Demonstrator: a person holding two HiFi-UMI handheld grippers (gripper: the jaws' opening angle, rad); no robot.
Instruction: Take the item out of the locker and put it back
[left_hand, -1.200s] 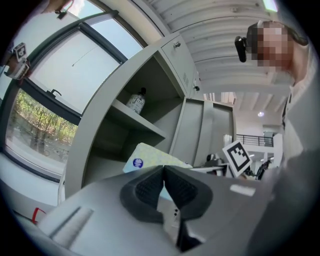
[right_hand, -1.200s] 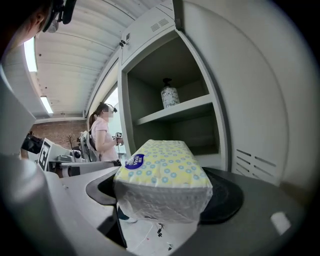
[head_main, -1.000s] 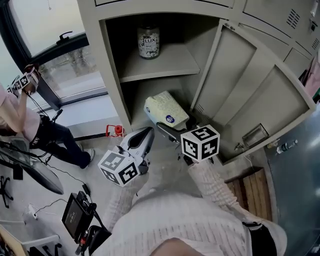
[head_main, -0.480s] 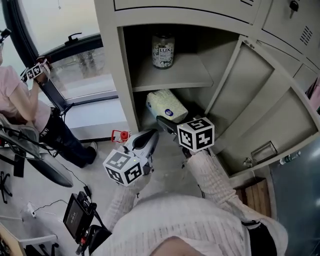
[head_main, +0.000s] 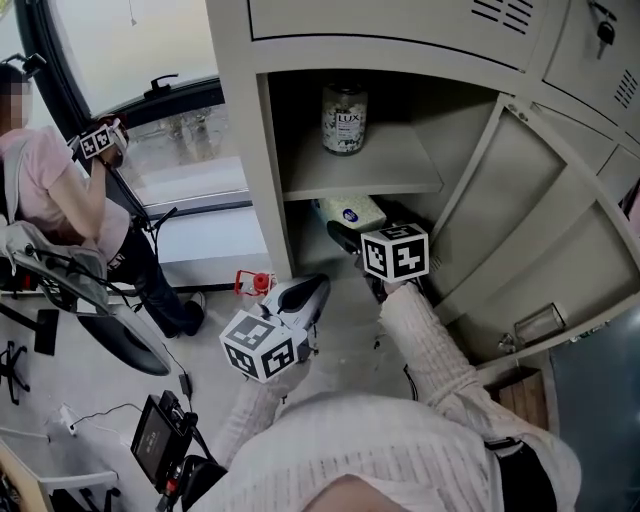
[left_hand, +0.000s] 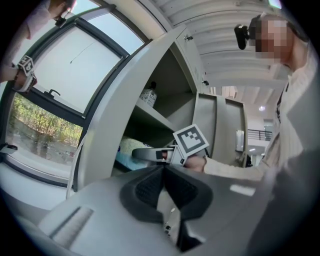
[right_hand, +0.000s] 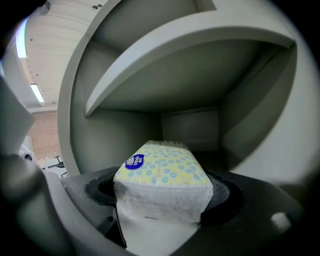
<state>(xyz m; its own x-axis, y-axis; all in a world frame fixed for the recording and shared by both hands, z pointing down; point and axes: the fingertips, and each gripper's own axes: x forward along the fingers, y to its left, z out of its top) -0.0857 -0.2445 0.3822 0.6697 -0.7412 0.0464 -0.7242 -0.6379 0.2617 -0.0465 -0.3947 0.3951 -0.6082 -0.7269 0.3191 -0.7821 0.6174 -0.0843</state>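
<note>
The right gripper (right_hand: 162, 194) pinches the tissue pack (right_hand: 159, 170) between its 2 jaws, inside the lower compartment of the locker (head_main: 262, 160), under the shelf (head_main: 370, 175) bearing 1 bottle (head_main: 344, 118). The left gripper (left_hand: 164, 172) hangs outside, jaws pressed together, empty.

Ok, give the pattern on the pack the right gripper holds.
Pack: pale yellow, small blue rings, blue oval label; right gripper view.

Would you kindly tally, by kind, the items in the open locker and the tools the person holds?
Bottle: 1, on the upper shelf
Tissue pack: 1, clamped in the right tool
Tools: 2, counting the shut, empty left tool
Total: 4
</note>
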